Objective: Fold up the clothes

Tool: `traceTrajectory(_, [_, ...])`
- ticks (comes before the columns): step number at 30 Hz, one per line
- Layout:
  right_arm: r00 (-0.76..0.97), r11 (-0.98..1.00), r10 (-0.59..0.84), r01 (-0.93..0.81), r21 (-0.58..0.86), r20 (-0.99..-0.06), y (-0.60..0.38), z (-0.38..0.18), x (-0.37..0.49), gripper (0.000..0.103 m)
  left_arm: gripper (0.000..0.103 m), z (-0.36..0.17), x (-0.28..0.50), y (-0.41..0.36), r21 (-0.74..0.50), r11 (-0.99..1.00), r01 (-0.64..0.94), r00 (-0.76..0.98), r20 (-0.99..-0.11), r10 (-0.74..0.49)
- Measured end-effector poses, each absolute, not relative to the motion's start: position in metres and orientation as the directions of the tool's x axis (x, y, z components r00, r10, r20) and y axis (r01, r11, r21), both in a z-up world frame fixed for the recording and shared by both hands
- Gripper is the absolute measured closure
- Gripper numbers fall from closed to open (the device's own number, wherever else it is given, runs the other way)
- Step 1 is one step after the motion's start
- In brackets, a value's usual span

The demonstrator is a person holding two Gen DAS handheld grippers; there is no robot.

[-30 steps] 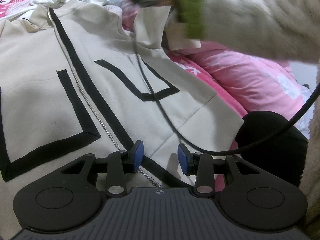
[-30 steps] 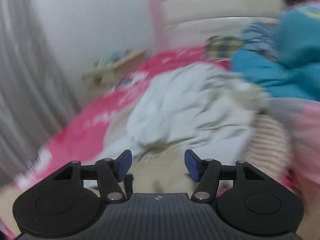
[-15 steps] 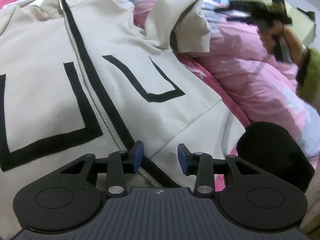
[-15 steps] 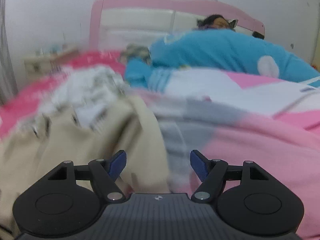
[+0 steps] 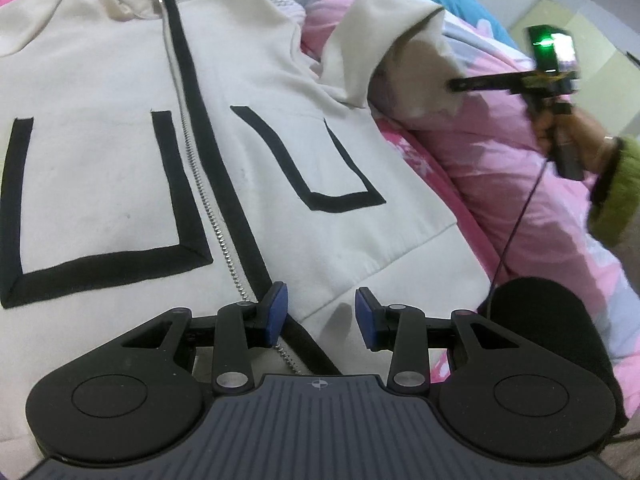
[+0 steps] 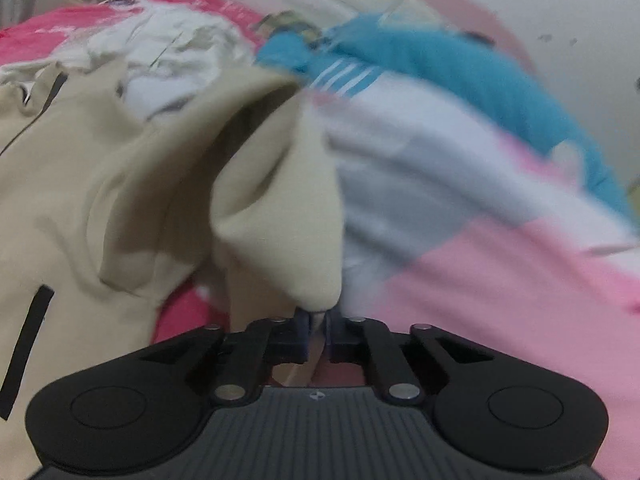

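Observation:
A cream zip-up jacket (image 5: 280, 128) with black trim and two black-outlined pockets lies front up on the bed. My left gripper (image 5: 320, 314) hovers open just above its hem, right of the zipper (image 5: 208, 208), holding nothing. The jacket's sleeve (image 5: 400, 52) is lifted off to the right. My right gripper (image 6: 316, 320) is shut on the sleeve's cuff (image 6: 304, 264); the same gripper (image 5: 460, 84) shows at the far right of the left wrist view, held by a hand with a green cuff.
A pink duvet (image 5: 500, 168) covers the bed to the right. A blue garment (image 6: 460, 68) and a heap of white clothes (image 6: 160, 52) lie near the pink headboard. A black round object (image 5: 552, 332) sits near the jacket's hem. A cable (image 5: 516, 224) hangs from the right gripper.
My right gripper swung to the sleeve and went from open to shut on its cuff, pulling the sleeve out to the right. My left gripper stayed open over the hem.

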State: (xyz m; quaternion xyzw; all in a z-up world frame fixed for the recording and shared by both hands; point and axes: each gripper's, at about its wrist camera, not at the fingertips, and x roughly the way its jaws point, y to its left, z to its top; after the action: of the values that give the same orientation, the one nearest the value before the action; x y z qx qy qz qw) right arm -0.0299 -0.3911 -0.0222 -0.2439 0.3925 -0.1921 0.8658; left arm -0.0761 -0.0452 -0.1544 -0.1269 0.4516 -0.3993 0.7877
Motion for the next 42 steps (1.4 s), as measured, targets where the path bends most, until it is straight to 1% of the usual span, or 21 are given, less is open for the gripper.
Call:
traceTrajectory(4, [0.682, 0.565, -0.66, 0.172, -0.807, -0.316, -0.367, 0.026, -0.049, 0.097, 0.066, -0.156, -0.076, -0.044, -0.565, 0.643, 0.516, 0.274, -0.603, -0.749])
traceTrajectory(6, [0.688, 0.426, -0.702, 0.201, -0.882, -0.182, -0.363, 0.047, -0.055, 0.097, 0.066, -0.156, -0.076, -0.043, -0.57, 0.639, 0.516, 0.271, -0.599, -0.753])
traceTrajectory(8, [0.666, 0.365, -0.736, 0.236, -0.9, -0.124, -0.372, 0.068, -0.058, 0.097, 0.066, -0.157, -0.075, -0.042, -0.576, 0.637, 0.512, 0.269, -0.596, -0.756])
traceTrajectory(12, [0.649, 0.315, -0.758, 0.272, -0.909, -0.069, -0.38, 0.087, -0.056, 0.097, 0.066, -0.157, -0.075, -0.041, -0.581, 0.634, 0.511, 0.27, -0.592, -0.76])
traceTrajectory(14, [0.685, 0.303, -0.728, 0.273, -0.913, -0.037, -0.366, 0.09, -0.055, 0.097, 0.066, -0.157, -0.075, -0.041, -0.582, 0.632, 0.511, 0.269, -0.59, -0.761])
traceTrajectory(17, [0.806, 0.265, -0.589, 0.262, -0.928, 0.06, -0.315, 0.09, -0.06, 0.097, 0.066, -0.156, -0.075, -0.039, -0.59, 0.633, 0.501, 0.268, -0.59, -0.762])
traceTrajectory(19, [0.892, 0.225, -0.44, 0.224, -0.948, 0.107, -0.274, 0.084, -0.066, 0.097, 0.066, -0.154, -0.077, -0.031, -0.596, 0.642, 0.482, 0.277, -0.592, -0.757])
traceTrajectory(21, [0.966, 0.18, -0.232, 0.162, -0.97, 0.118, -0.231, 0.07, -0.074, 0.096, 0.065, -0.15, -0.081, -0.013, -0.598, 0.662, 0.451, 0.301, -0.597, -0.744])
traceTrajectory(23, [0.996, 0.121, 0.016, 0.083, -0.989, 0.086, -0.19, 0.044, -0.088, 0.094, 0.065, -0.145, -0.086, 0.004, -0.6, 0.681, 0.42, 0.324, -0.602, -0.73])
traceTrajectory(25, [0.971, 0.02, 0.233, 0.049, -0.999, 0.053, -0.164, 0.003, -0.105, 0.079, 0.064, -0.141, -0.09, 0.022, -0.601, 0.699, 0.387, 0.347, -0.607, -0.715])
traceTrajectory(26, [0.942, -0.051, 0.333, 0.061, -0.997, 0.041, -0.155, -0.023, -0.116, 0.056, 0.064, -0.139, -0.092, 0.031, -0.602, 0.707, 0.371, 0.358, -0.61, -0.707])
traceTrajectory(27, [0.904, -0.119, 0.428, 0.08, -0.99, 0.021, -0.146, -0.05, -0.127, 0.042, 0.063, -0.137, -0.094, 0.039, -0.602, 0.715, 0.354, 0.369, -0.613, -0.699])
traceTrajectory(28, [0.87, -0.162, 0.492, 0.09, -0.983, -0.001, -0.14, -0.069, -0.138, 0.042, 0.063, -0.135, -0.096, 0.048, -0.603, 0.723, 0.337, 0.38, -0.616, -0.69])
traceTrajectory(29, [0.853, -0.162, 0.521, 0.069, -0.984, -0.026, -0.136, -0.081, -0.147, 0.042, 0.062, -0.133, -0.098, 0.057, -0.603, 0.73, 0.32, 0.39, -0.619, -0.682])
traceTrajectory(31, [0.852, -0.083, 0.518, -0.039, -0.996, -0.077, -0.128, -0.085, -0.163, 0.04, 0.061, -0.129, -0.102, 0.075, -0.604, 0.744, 0.286, 0.411, -0.624, -0.664])
traceTrajectory(32, [0.869, -0.015, 0.486, -0.096, -0.995, -0.091, -0.128, -0.081, -0.167, 0.038, 0.061, -0.127, -0.105, 0.083, -0.604, 0.751, 0.269, 0.421, -0.627, -0.655])
traceTrajectory(34, [0.912, 0.166, 0.387, -0.213, -0.963, -0.135, -0.132, -0.069, -0.173, 0.038, 0.061, -0.123, -0.109, 0.101, -0.604, 0.762, 0.234, 0.44, -0.633, -0.636])
traceTrajectory(36, [0.941, 0.392, 0.26, -0.309, -0.866, -0.218, -0.144, -0.053, -0.172, 0.038, 0.061, -0.118, -0.107, 0.11, -0.608, 0.766, 0.209, 0.46, -0.63, -0.626])
traceTrajectory(38, [0.934, 0.632, 0.146, -0.342, -0.695, -0.326, -0.167, -0.04, -0.165, 0.038, 0.061, -0.111, -0.101, 0.114, -0.608, 0.77, 0.193, 0.495, -0.618, -0.611])
traceTrajectory(40, [0.892, 0.84, 0.069, -0.294, -0.457, -0.447, -0.197, -0.032, -0.154, 0.038, 0.061, -0.103, -0.092, 0.108, -0.596, 0.778, 0.199, 0.519, -0.609, -0.6])
traceTrajectory(42, [0.831, 0.958, 0.085, -0.219, -0.183, -0.551, -0.23, -0.032, -0.147, 0.038, 0.061, -0.093, -0.082, 0.103, -0.571, 0.792, 0.217, 0.544, -0.603, -0.583])
